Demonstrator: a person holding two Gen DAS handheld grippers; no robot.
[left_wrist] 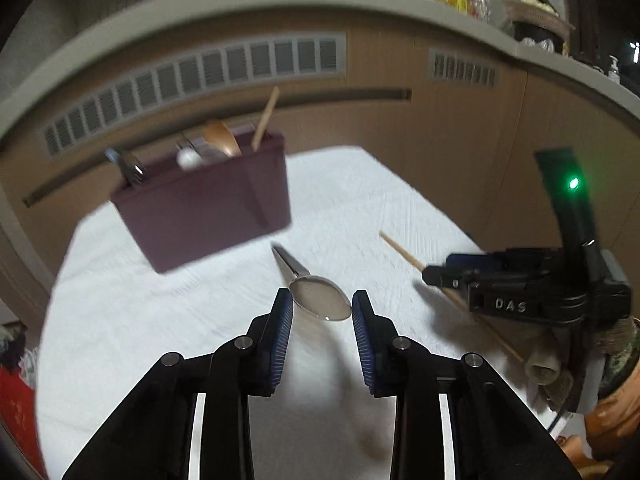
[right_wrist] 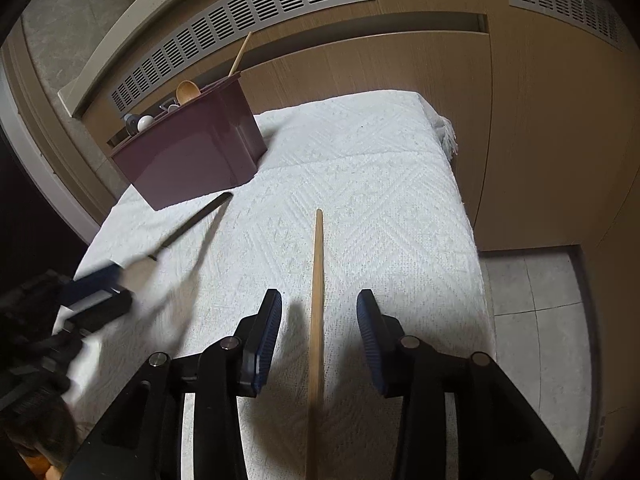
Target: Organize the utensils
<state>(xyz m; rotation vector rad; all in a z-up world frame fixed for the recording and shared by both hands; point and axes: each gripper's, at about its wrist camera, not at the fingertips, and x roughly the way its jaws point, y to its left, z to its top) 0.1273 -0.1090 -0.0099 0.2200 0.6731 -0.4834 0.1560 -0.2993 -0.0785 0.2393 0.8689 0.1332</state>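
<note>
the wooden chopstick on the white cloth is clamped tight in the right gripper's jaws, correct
Not quite. The right wrist view shows the wooden chopstick lying on the white cloth between the right gripper jaws, which stand open, with a clear gap on both sides.

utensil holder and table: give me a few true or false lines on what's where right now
1. The maroon utensil holder stands on the white cloth. True.
2. A wooden spoon sticks out of the holder. True.
3. The metal spoon is already in the holder. False: its bowl is between the left gripper pads, handle pointing toward the holder.
4. The right gripper is clamped on the chopstick. False: the chopstick lies between its pads with gaps on both sides.
5. The cloth is dark blue. False: it is white.
</note>
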